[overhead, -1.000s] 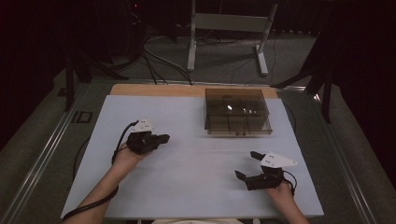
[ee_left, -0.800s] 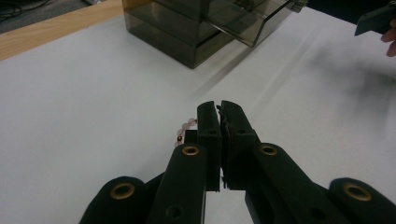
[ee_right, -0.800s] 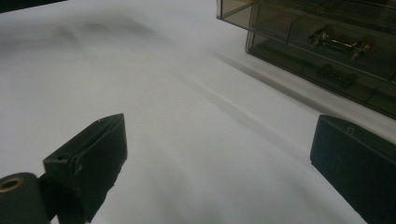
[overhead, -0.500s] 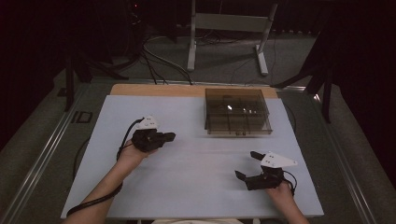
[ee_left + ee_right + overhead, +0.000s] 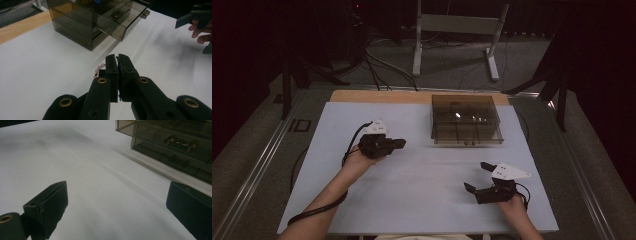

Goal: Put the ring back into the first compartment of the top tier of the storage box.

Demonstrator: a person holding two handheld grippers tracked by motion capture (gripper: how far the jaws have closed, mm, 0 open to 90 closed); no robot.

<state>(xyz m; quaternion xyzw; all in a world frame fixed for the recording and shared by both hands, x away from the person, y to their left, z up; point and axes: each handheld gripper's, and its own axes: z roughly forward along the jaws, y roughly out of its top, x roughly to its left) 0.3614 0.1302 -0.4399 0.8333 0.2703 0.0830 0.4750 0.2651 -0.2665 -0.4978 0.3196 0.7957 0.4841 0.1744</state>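
My left gripper is held over the left middle of the white table, pointing right toward the box. Its jaws are shut, and in the left gripper view a short string of pale pink beads hangs at their left side, pinched between the pads. A smoky transparent compartment box stands at the back centre, also seen as the box and the box with small metal pieces inside. My right gripper rests open near the front right, with nothing between its jaws.
A bare wooden strip runs along the table's far edge. Beyond it are a metal stand and cables on the floor. The other hand's gripper appears at the top right of the left gripper view.
My left gripper has shifted a little to the right and farther from the person, toward the box, still shut. The right gripper has stayed put.
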